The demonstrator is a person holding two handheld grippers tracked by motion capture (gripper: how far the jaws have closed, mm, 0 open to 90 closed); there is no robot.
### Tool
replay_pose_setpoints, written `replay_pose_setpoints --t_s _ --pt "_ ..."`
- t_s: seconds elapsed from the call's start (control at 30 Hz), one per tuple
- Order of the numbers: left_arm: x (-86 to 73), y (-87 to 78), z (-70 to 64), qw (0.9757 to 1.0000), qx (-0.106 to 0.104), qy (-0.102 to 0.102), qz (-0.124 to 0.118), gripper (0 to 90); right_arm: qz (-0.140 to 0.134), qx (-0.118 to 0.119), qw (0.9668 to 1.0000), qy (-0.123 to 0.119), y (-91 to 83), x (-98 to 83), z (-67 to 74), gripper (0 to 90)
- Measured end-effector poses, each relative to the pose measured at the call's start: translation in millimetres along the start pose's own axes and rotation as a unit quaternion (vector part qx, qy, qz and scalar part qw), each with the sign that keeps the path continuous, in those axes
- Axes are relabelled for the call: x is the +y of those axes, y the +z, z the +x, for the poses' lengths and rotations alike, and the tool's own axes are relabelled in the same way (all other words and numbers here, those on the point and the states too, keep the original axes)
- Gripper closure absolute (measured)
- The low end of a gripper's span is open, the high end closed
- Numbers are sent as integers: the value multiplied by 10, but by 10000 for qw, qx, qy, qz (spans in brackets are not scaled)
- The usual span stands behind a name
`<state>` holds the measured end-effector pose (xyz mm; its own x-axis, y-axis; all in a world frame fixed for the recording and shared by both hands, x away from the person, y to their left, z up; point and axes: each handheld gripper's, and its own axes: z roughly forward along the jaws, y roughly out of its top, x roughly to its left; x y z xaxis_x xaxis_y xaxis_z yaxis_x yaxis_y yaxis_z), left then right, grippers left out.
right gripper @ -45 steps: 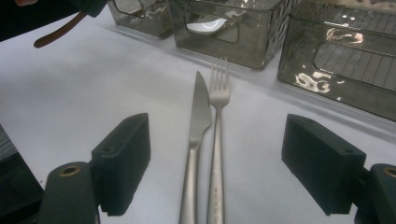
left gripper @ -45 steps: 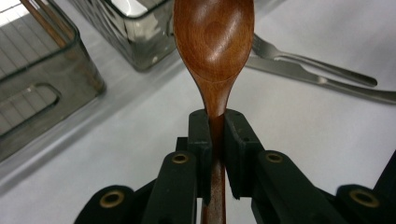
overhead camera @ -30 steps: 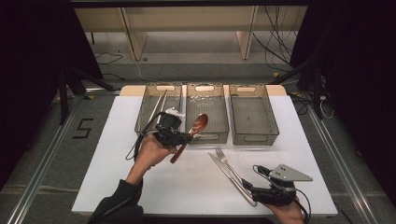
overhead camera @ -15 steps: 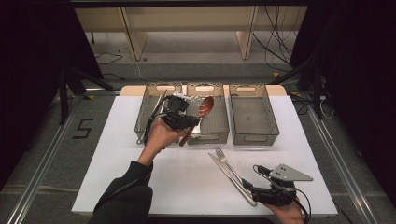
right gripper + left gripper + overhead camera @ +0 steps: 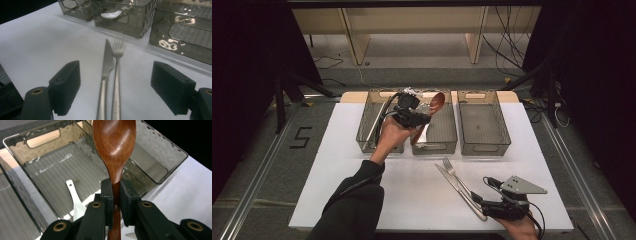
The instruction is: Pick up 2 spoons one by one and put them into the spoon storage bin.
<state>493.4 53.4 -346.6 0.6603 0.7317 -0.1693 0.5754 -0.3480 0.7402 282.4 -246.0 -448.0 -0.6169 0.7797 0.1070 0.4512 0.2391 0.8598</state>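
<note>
The left gripper is clamped shut on the neck of a wooden spoon, its jaws pinching the handle just below the bowl — the bowl stands out beyond the fingertips, the rest of the handle runs back under the gripper. Below and ahead of it sits the middle bin of three smoky plastic bins, with a white spoon already lying on its ribbed floor.

The spoon looks light and rigid, with a smooth varnished finish that could slip or swivel in a two-point pinch. Held so near the bowl, the long handle acts as a lever, so a hold closer to mid-handle would likely balance better; wood tolerates a firm squeeze and a short drop.

The right gripper rests on the white worktop with its jaws wide apart and nothing in them — a steel table knife and fork lie side by side between and just ahead of its pads. Both are thin, flat and slick, best taken across the handle.
</note>
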Motion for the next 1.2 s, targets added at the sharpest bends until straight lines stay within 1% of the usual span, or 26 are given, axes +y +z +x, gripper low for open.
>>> replay_pose_setpoints --t_s 0.1,0.13,0.23,0.27,0.3,0.43,0.5,0.6,0.77,0.83,0.87,0.9,1.0,1.07,1.13,1.2 --pt "52 56 -4 10000 58 -1 -37 814 12 5 10000 8 2 -1 -1 246" --pt "66 68 3 10000 76 29 -52 813 0 5 10000 -3 0 0 0 246" --pt "95 114 34 9999 59 -57 -76 813 -4 12 10000 -1 -4 -1 -6 246" --pt "99 131 48 9999 82 -78 -81 813 -11 13 10000 2 -3 -1 -6 246" --pt "103 152 58 9998 112 -112 -80 813 -5 17 10000 0 -5 -1 -5 246" --pt "111 251 120 9997 187 -147 -68 813 26 45 10000 -10 -2 1 9 246" --pt "117 295 143 9995 203 -214 -72 813 16 47 10000 -25 6 -2 6 246" --pt "111 352 163 9994 286 -171 -44 813 17 47 10000 -15 4 -1 7 246" --pt "84 400 228 9989 316 -320 -102 813 20 58 10000 -8 -1 -2 1 246" --pt "73 410 232 9990 322 -307 -54 813 14 58 10000 -14 3 -2 4 245" --pt "62 420 228 9990 333 -294 -67 812 18 58 10000 -7 2 -2 5 246" --pt "52 429 225 9990 365 -254 -47 812 14 60 10000 -8 3 -2 4 246" --pt "37 451 235 9989 366 -302 -50 812 17 50 10000 -16 5 -2 6 246" --pt "29 467 236 9989 387 -277 -37 812 15 52 10000 -12 4 -2 10 246" --pt "22 477 240 9990 365 -269 -40 811 14 52 10000 -11 4 -2 10 246" --pt "12 485 248 9988 397 -273 -38 809 14 50 10000 -12 3 -2 9 246"
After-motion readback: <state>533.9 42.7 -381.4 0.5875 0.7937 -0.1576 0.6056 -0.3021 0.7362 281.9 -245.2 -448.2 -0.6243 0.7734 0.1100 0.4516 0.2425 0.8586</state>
